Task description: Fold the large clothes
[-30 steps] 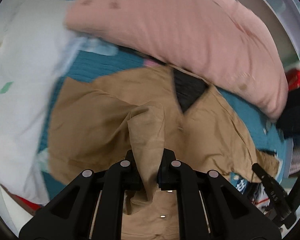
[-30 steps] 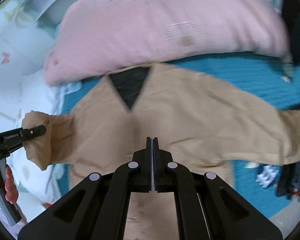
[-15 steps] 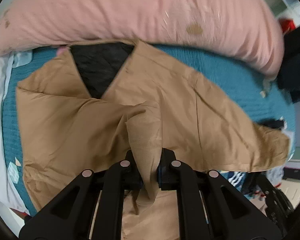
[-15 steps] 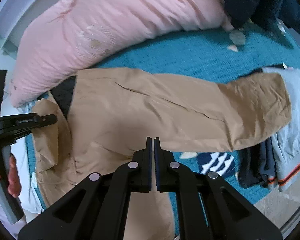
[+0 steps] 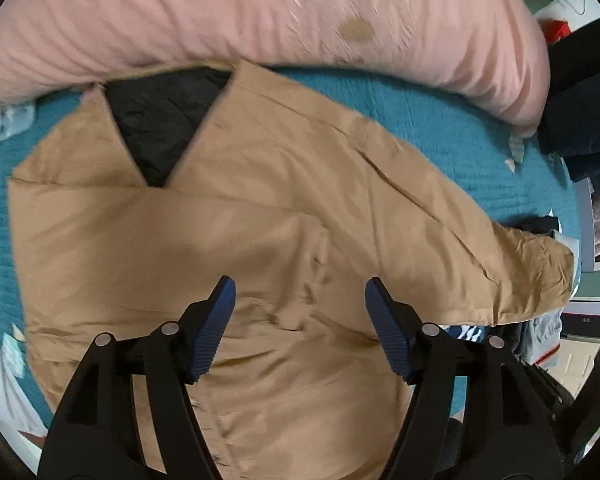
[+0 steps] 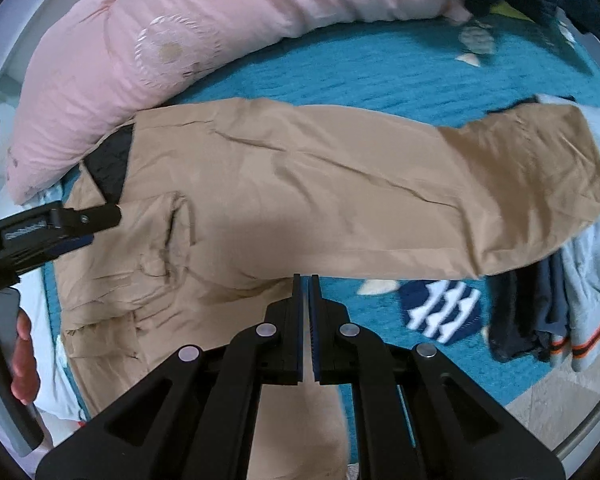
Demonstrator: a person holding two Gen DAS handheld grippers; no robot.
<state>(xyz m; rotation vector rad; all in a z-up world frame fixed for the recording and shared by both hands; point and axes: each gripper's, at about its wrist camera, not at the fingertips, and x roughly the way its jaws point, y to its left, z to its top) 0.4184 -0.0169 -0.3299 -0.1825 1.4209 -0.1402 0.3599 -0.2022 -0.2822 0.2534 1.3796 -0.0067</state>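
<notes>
A bed with a teal blanket (image 6: 380,76) carries everything here. Along its far edge lies a long pink pillow (image 5: 228,16), curving from the left side across to the right. The tan jacket (image 5: 228,240) is spread flat over the middle of the bed, its collar just under the pillow with a triangle of black lining (image 5: 160,128) showing at the open neck, and one sleeve (image 6: 520,192) stretched out toward the right edge. That sleeve's cuff rests on a pile of grey and dark folded clothes (image 6: 560,320) at the right edge of the bed. Darker navy garments (image 5: 580,120) sit at the far right corner beside the pillow's end. The left gripper (image 5: 300,300) hovers over the jacket's front with its jaws spread wide, holding nothing. The right gripper (image 6: 306,300) sits over the jacket's lower edge, jaws pressed together with nothing between them.
</notes>
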